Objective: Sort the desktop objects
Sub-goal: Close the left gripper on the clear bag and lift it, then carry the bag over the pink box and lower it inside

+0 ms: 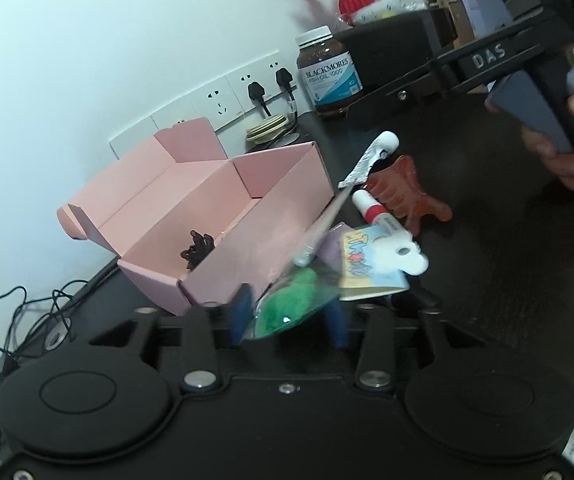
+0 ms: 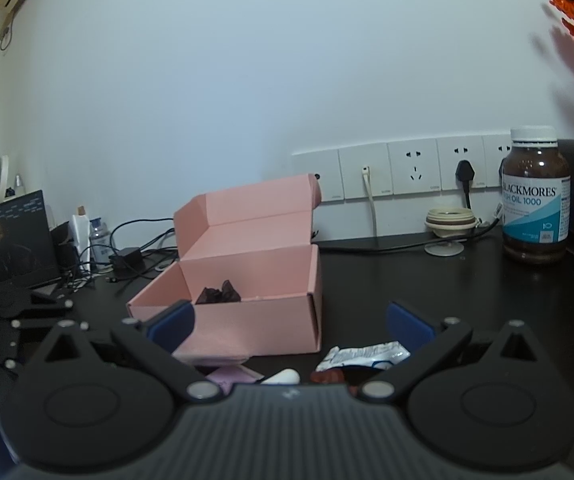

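The step in hand looks like carrying one item to the pink box [image 1: 207,216]: the left gripper [image 1: 287,318] has its blue-padded tongs pinched on a clear crinkly packet [image 1: 287,308] with something green and fuzzy inside, held just to the right of the box's near corner. The packet looks soft and slippery, so the next move calls for lifting it over the near wall without slackening the squeeze, then releasing it above the open floor. The box is matte folded cardboard, its lid tipped back toward the wall, and one dark, crumpled, glossy-looking thing [image 1: 198,249] already lies on its floor near the front. The right gripper [image 2: 291,324] hovers close to the box with its tongs spread wide and nothing between them. Still on the black desk [image 1: 487,248], right of the box, lie a crimped white tube [image 1: 371,156], a translucent orange-red hair claw [image 1: 403,192] with curved teeth, a white stick with a red band [image 1: 371,210], a small illustrated card [image 1: 371,264] and a flat white plastic piece [image 1: 403,258], all crowded together and partly overlapping; picking any of them will need a careful approach to avoid dragging its neighbours. Far right stands a smooth brown supplement bottle [image 1: 329,74] with a white cap.
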